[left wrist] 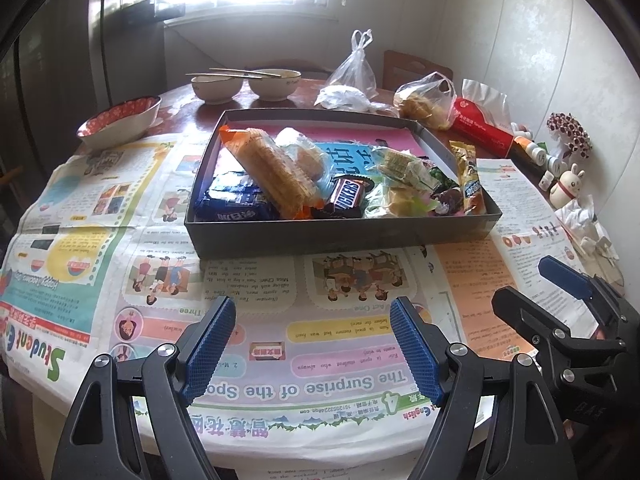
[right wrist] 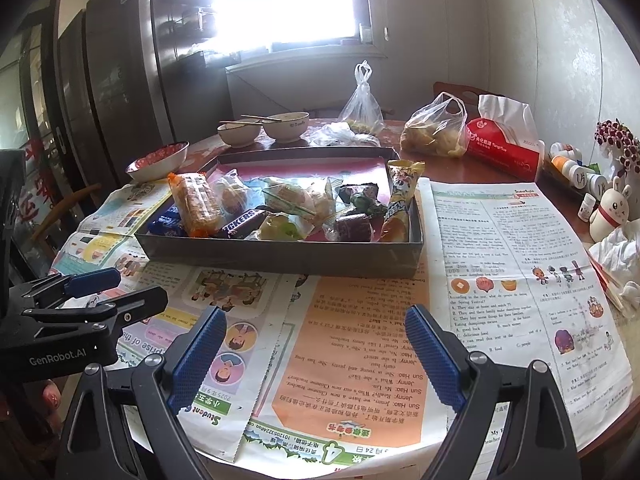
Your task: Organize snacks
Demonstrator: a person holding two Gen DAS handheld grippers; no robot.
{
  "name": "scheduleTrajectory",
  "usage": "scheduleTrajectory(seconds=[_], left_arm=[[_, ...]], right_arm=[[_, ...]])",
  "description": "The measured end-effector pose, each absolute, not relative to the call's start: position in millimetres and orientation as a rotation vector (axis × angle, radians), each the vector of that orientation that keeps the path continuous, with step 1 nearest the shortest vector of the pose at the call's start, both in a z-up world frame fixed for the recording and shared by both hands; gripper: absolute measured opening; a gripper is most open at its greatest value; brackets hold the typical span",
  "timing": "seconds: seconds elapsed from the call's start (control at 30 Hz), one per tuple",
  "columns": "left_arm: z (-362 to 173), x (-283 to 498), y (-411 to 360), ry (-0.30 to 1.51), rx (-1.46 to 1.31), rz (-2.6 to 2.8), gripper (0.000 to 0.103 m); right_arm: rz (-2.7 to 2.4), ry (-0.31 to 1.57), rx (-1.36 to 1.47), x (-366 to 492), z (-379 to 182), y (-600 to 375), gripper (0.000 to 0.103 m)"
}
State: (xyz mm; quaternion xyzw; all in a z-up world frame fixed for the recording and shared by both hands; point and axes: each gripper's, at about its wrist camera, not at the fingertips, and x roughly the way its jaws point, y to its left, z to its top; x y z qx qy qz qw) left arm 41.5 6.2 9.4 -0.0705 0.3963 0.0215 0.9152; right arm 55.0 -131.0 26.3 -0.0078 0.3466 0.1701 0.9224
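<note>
Nearest us, our left gripper (left wrist: 312, 344) and our right gripper (right wrist: 316, 354) hang over the newspaper (left wrist: 256, 280) just short of the box (left wrist: 344, 236), both with fingers spread wide and nothing between them.

Beyond them the snacks all lie inside the box, crowded toward its near wall: a blue biscuit pack (left wrist: 234, 198) at the near left corner, an orange cracker sleeve (left wrist: 270, 170) leaning across it, a Snickers bar (left wrist: 347, 195) beside that, green wrapped sweets (left wrist: 404, 168) further right, and a long yellow bar (left wrist: 468, 180) along the right wall. The box's far half shows bare pink floor.

This fits either a heap waiting to be sorted or a gathering already made, so we would commit to nothing yet. If we do go in, we judge it best to pinch flat packs across their narrow side, and gently, since crackers crush.

Past the box stand bowls (left wrist: 218, 86) and plastic bags (left wrist: 354, 68).
</note>
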Motion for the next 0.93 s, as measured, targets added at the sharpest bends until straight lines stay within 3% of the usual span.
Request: scheduleTrajectory(seconds=[0.93], left_arm=[[6, 50, 49, 0.798, -0.122, 0.133, 0.081]], right_arm=[[0.183, 0.752, 0.056, 94, 27, -182, 0.091]])
